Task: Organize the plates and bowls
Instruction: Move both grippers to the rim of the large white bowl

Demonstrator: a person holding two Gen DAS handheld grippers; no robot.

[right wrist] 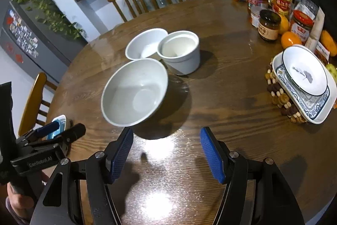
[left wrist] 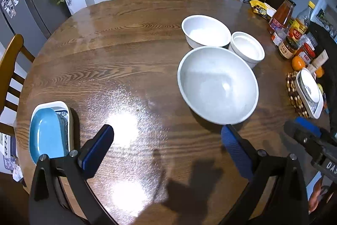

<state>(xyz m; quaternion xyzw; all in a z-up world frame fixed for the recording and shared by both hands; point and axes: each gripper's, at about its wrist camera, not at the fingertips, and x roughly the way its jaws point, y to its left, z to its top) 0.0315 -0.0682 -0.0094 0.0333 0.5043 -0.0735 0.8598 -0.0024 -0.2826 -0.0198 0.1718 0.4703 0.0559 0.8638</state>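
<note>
Left gripper (left wrist: 167,134), right gripper (right wrist: 166,138): jaws apart, empty.

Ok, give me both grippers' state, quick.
Left gripper: open, nothing between its fingers.
Right gripper: open, holding nothing.

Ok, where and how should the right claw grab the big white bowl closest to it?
Grip the big white bowl by its near rim, coming from above with one finger inside the wall and one outside. The bowl is upright and empty, and too wide to straddle.
</note>
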